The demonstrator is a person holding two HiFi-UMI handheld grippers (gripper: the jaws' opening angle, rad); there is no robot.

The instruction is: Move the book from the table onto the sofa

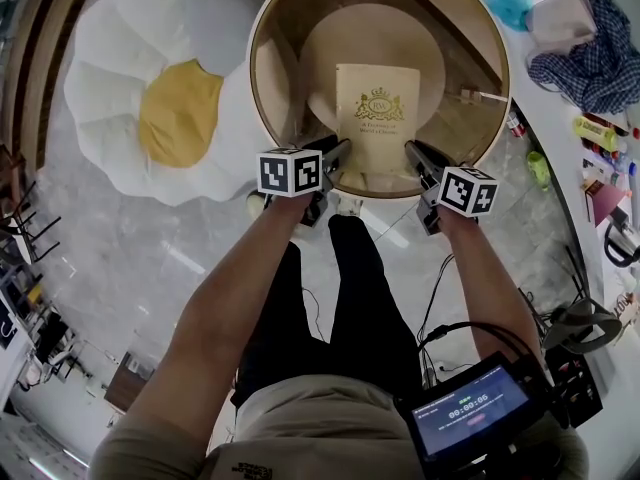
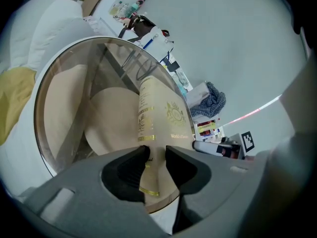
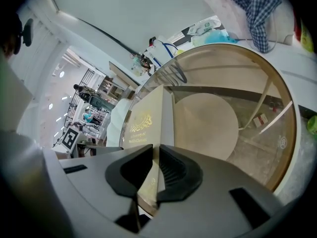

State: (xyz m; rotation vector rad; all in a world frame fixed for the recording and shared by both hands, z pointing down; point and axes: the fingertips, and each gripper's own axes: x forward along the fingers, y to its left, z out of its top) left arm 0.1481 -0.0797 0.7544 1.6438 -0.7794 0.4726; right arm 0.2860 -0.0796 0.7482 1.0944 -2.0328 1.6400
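Step in hand: the pick-up, still at the counter [image 1: 440,18]. The book [image 1: 377,108] lies cover-up on the glass, its near end at the counter's near rim, not yet moved toward the sofa [image 1: 180,113] - the white-and-yellow egg-shaped one just beside the counter's left side.

My right tool [image 3: 156,155] is at the counter's near rim, on the book's near right corner. Its jaws are closed down tight on the corner, cover on one pad, page edge against the other - that side looks gripped.

My left tool [image 2: 157,155] is also at the counter's near rim, on the spine corner. Its jaws stand wide with the gold-banded spine between them. I read this one as open, straddling the spine and not yet pinching, though the gap beside the pads is slim and hard to judge.

Both tools point down at a slant over the counter's rim.

Next move, my call: close the left tool on the spine corner so both near corners are held. Then lift the book clear of the glass without dragging it over the wooden rim, and swing it off the counter's left side and lay it on the sofa. With only the near end held, the far end will likely sag, so lift it level.
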